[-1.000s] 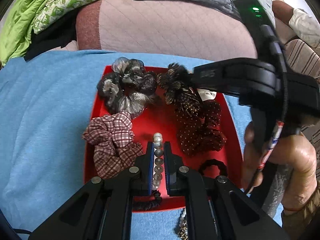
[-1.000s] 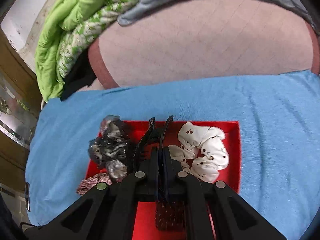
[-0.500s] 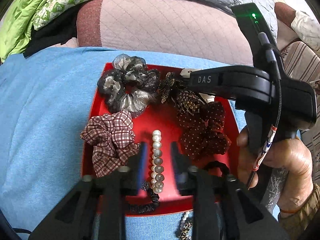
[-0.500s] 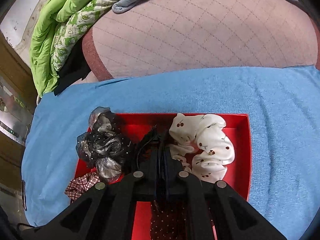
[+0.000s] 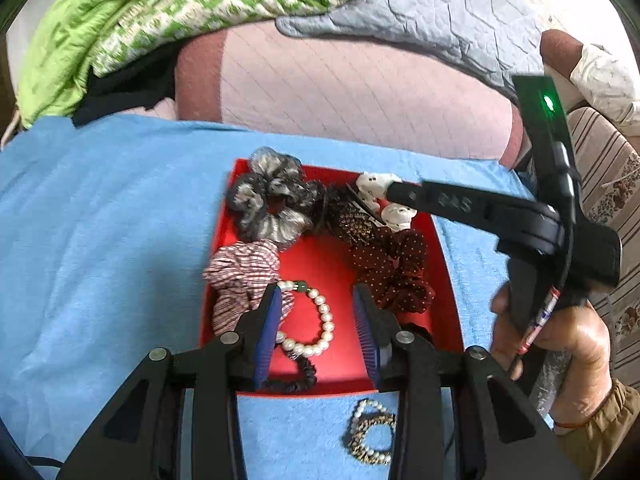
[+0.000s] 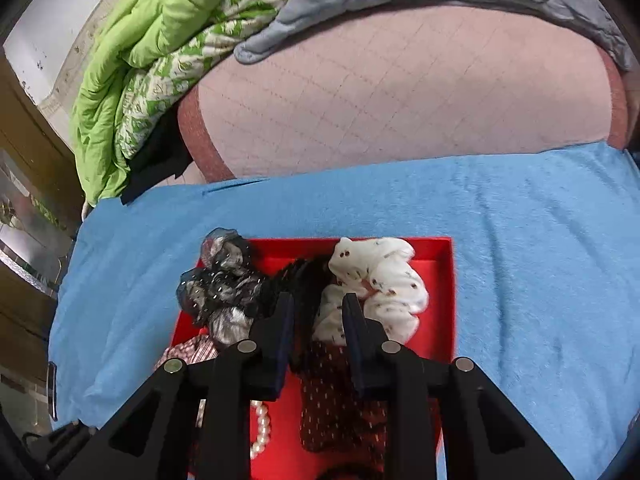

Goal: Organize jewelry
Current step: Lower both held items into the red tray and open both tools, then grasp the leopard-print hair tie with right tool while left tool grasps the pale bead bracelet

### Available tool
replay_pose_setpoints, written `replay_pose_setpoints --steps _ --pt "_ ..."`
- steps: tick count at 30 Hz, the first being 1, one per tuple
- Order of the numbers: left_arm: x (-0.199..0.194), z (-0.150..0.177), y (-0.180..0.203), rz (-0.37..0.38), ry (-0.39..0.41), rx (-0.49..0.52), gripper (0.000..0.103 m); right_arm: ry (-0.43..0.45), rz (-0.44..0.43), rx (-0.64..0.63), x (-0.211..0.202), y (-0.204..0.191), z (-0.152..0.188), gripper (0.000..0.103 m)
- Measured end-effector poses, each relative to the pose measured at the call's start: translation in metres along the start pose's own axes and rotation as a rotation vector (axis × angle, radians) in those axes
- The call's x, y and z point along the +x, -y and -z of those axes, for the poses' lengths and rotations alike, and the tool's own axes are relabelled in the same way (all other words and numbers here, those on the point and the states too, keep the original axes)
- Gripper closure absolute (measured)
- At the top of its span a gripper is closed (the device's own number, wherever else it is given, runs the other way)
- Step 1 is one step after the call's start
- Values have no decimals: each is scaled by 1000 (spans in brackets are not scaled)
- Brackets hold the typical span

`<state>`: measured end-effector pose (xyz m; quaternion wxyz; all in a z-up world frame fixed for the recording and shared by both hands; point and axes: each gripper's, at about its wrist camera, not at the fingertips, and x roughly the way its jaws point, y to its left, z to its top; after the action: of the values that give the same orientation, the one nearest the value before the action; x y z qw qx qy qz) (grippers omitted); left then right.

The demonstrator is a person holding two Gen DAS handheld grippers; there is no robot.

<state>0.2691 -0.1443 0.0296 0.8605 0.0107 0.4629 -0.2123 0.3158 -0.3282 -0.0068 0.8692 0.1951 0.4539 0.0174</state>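
A red tray [image 5: 320, 256] on a blue towel holds several scrunchies. A pearl bracelet [image 5: 329, 322] lies looped on the tray floor, under and between the fingers of my left gripper [image 5: 318, 294]. Its jaws are opening and the pads do not touch the pearls. My right gripper [image 6: 318, 300] hangs over the tray's far part, jaws opening, above a dark hair clip [image 6: 304, 276] that rests between the grey-black scrunchie [image 6: 224, 280] and the white cherry scrunchie [image 6: 380, 280]. In the left wrist view the right gripper [image 5: 394, 192] reaches in from the right, held by a hand [image 5: 568, 332].
A plaid scrunchie [image 5: 240, 276], a dark red dotted scrunchie [image 5: 396, 272] and a black hair tie [image 5: 296, 380] also lie in the tray. A gold and pearl bracelet [image 5: 370, 436] lies on the towel [image 5: 100, 220] in front of the tray. Behind are a pink quilt [image 6: 400, 92] and green bedding [image 6: 132, 60].
My left gripper opened, let go of the pearl bracelet and rose; the bracelet now lies in a loop on the tray. My right gripper opened off the dark hair clip.
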Motion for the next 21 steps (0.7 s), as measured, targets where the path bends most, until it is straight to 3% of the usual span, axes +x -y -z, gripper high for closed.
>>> replay_pose_setpoints --steps 11,16,21 --pt "-48 32 -24 -124 45 4 64 32 -5 28 -65 9 42 75" --pt "-52 61 -44 -143 8 -34 64 30 -25 40 -89 14 77 68" --pt "-43 88 -53 -141 -45 -61 64 -17 -40 37 -94 17 128 68"
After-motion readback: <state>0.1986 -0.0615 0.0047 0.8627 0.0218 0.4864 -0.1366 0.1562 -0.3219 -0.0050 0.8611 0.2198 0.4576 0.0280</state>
